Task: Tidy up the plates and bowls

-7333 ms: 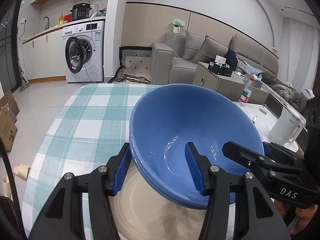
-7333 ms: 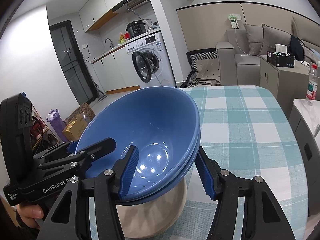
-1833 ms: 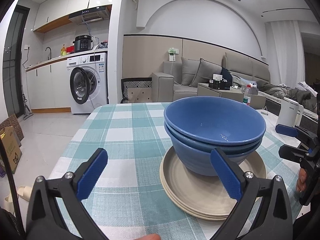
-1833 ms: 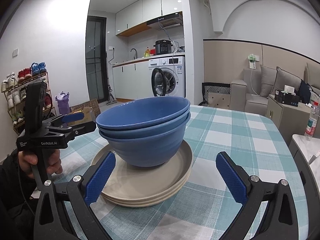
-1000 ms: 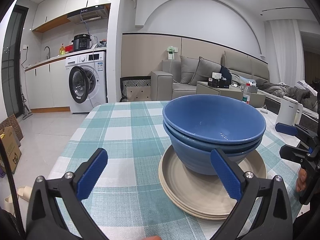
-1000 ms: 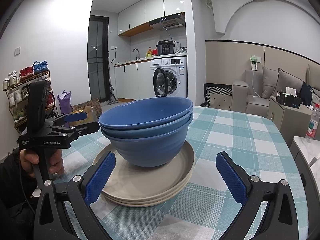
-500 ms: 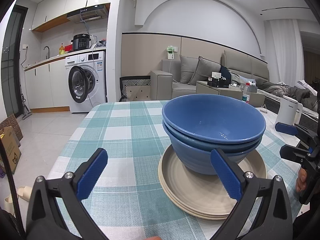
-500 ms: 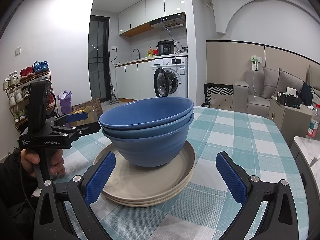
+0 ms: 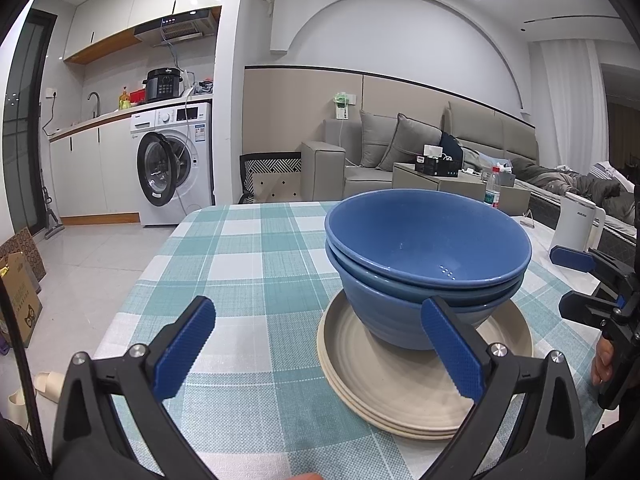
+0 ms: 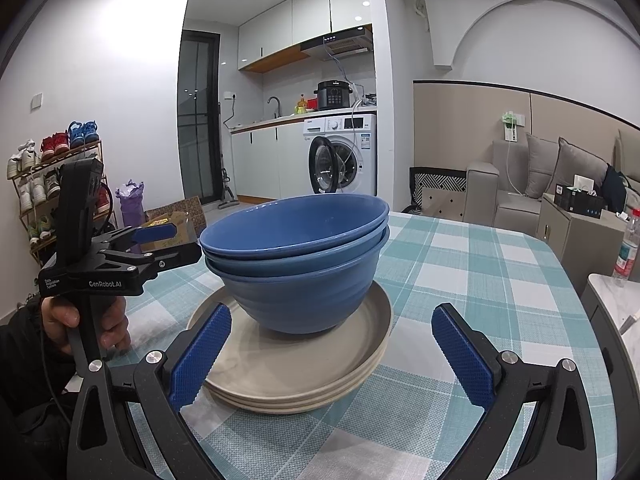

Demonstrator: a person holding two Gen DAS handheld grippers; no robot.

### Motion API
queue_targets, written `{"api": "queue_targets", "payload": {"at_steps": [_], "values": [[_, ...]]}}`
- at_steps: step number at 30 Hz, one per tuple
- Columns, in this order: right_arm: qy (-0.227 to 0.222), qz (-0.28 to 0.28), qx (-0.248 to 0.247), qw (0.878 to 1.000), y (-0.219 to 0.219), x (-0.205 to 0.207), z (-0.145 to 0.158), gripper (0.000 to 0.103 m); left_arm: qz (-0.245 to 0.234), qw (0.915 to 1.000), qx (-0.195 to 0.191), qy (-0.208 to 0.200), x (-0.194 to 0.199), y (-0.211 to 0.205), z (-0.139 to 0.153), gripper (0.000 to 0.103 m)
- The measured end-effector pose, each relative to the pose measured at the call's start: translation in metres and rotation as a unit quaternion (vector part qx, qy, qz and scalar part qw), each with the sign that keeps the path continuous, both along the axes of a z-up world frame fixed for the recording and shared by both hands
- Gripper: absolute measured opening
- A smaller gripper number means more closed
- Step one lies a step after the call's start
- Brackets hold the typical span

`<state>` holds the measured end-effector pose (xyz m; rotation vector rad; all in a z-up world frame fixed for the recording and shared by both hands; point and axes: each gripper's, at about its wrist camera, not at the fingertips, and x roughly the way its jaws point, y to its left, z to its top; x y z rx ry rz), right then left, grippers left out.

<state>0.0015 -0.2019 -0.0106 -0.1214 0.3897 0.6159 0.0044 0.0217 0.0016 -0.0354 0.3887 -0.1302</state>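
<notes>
Compared with the frames from seven seconds back, when both claws pinched the rim of the top bowl from either side, the two grippers now sit pulled away and spread wide, holding nothing; over the last second almost nothing has shifted. In the left wrist view the left gripper (image 9: pixel 318 344) fills the bottom of the frame, its blue ridged pads far apart, the right-hand pad overlapping the stack in the picture without gripping it. The stack of three deep blue ceramic bowls (image 9: pixel 426 256) stands right of centre, nested one inside another, and rests in the top of a pile of round beige plates (image 9: pixel 404 384) on the teal-and-white checked tablecloth (image 9: pixel 244 256). The uppermost bowl is empty inside. At the right edge the right gripper (image 9: pixel 580 280) pokes in, jaws apart, with fingers of a hand just below. In the right wrist view the right gripper (image 10: pixel 332 346) frames the same bowls (image 10: pixel 298 256) and plates (image 10: pixel 304 364) at centre — both pads clear of the plate rims. At mid left the left gripper (image 10: pixel 156 246) hangs open beside the bowls, held by a hand (image 10: pixel 86 320).
</notes>
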Motion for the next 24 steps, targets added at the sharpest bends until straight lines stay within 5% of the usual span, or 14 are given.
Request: {"api": "queue_targets", "payload": {"at_steps": [24], "values": [[0.003, 0.001, -0.001, 1.0, 0.0016, 0.0003, -0.0005, 0.102, 0.001, 1.0, 0.005, -0.003, -0.0009, -0.0027, -0.0003, 0.103]]}}
